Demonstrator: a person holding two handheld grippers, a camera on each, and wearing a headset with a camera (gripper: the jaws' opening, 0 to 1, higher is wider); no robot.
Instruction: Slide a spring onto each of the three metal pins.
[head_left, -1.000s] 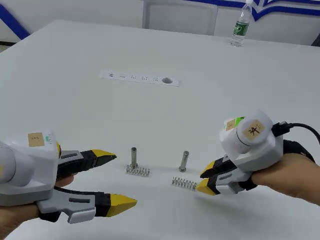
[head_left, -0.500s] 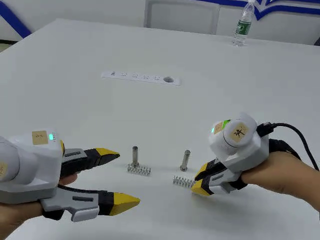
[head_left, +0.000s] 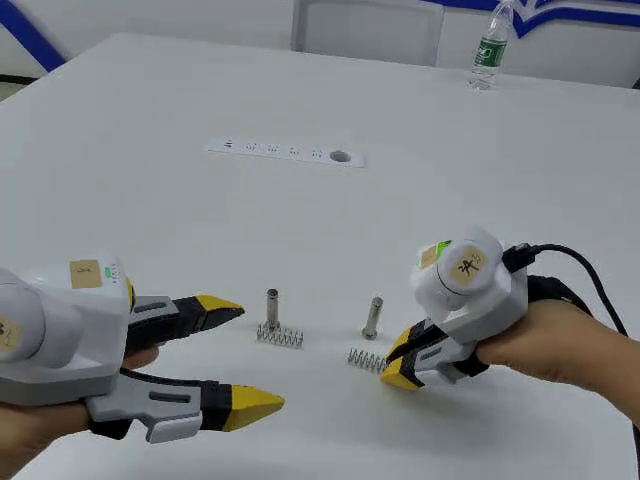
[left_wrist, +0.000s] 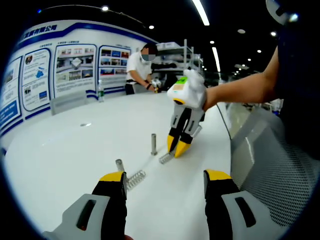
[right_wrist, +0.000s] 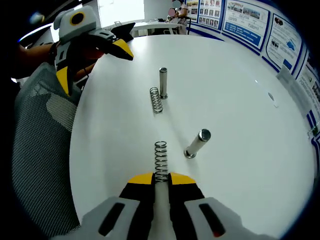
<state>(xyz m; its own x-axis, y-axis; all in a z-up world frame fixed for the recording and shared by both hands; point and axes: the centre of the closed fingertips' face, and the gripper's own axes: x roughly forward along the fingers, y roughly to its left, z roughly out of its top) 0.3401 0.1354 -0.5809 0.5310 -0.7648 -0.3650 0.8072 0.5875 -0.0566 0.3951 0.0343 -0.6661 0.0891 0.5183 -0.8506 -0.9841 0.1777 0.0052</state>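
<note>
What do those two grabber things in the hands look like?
Both the left gripper and right gripper have chunky white bodies, black-and-grey jaws with yellow tips, and a tan sticker each. A black cable runs from the right one, which also shows a green light.

The left pin (head_left: 272, 306) and right pin (head_left: 373, 317) are stood on end. A spring (head_left: 279, 336) is laid flat at the left pin's foot. A second spring (head_left: 364, 359) is pinched at one end by the right gripper (head_left: 395, 364).

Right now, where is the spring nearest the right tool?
Right gripper view: the spring lies on the table, one end between the right tool's tips, left of the nearer metal pin.
</note>
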